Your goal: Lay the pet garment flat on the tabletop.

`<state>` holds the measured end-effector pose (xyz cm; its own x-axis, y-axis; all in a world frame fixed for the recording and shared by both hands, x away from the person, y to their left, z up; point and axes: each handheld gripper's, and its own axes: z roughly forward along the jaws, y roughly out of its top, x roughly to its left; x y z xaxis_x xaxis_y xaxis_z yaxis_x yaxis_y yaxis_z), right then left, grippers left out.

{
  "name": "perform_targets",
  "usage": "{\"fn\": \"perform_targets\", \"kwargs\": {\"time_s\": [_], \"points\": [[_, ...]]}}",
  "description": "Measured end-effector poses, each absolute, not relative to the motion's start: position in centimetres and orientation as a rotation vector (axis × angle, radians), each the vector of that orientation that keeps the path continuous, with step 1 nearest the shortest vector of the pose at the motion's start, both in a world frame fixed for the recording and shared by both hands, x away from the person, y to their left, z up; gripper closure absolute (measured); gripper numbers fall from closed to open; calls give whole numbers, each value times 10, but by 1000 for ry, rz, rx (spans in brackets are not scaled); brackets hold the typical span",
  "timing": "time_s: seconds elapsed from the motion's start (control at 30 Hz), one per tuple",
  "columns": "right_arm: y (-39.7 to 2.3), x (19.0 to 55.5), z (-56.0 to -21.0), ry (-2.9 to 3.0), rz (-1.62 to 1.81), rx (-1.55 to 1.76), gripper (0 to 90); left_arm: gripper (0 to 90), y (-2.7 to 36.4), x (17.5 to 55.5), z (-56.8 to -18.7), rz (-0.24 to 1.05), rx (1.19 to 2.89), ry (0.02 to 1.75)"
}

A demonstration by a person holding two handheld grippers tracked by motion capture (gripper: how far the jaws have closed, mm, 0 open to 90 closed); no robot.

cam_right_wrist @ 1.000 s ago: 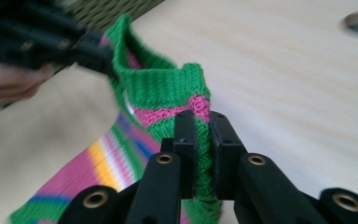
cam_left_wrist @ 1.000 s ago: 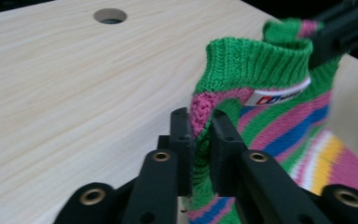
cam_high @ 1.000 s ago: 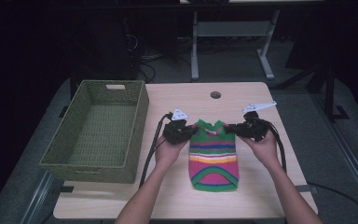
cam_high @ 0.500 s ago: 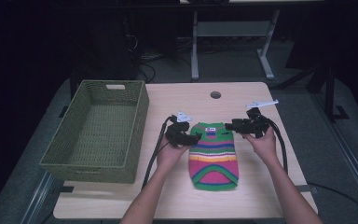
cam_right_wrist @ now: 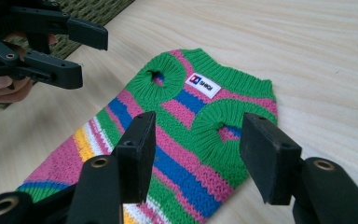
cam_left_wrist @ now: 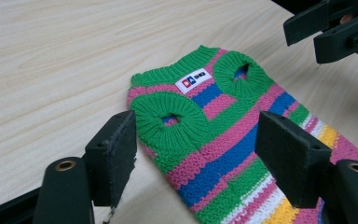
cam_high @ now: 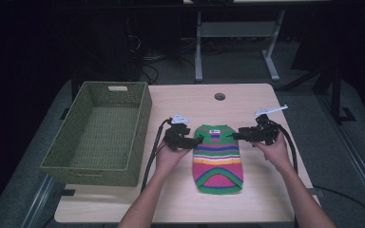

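A small striped knitted sweater [cam_high: 217,154], green, pink, blue, yellow and white, lies flat on the wooden table [cam_high: 195,99] with its collar away from the person. It has two green arm holes and a white label [cam_left_wrist: 192,80] at the collar. My left gripper [cam_high: 196,141] hovers open at the sweater's left shoulder, its jaws astride the left arm hole [cam_left_wrist: 171,117]. My right gripper [cam_high: 237,135] hovers open at the right shoulder, jaws astride the right arm hole [cam_right_wrist: 223,124]. Neither grips the fabric.
A green woven basket [cam_high: 138,142] stands on the table's left side, close to my left hand. A round cable hole [cam_high: 219,96] sits in the table's far middle. Black cables trail from both grippers toward the front edge.
Both grippers have drawn back a little from the sweater's shoulders, and the sweater now lies flat and released on the table.
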<state>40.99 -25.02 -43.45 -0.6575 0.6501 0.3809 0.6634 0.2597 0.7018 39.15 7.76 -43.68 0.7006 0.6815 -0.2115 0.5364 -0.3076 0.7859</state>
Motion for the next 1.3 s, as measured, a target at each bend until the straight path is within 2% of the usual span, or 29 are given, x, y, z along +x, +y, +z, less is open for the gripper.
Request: {"fn": "perform_targets", "kwargs": {"time_s": [0.47,1.3], "points": [[-260,397,-431,-2463,-1414,-1246,414,213,81,378,-433,158,1985,915],[-279,368,-426,-2507,-1415,-1179,375,198,94,353,-429,171,1995,865]]}}
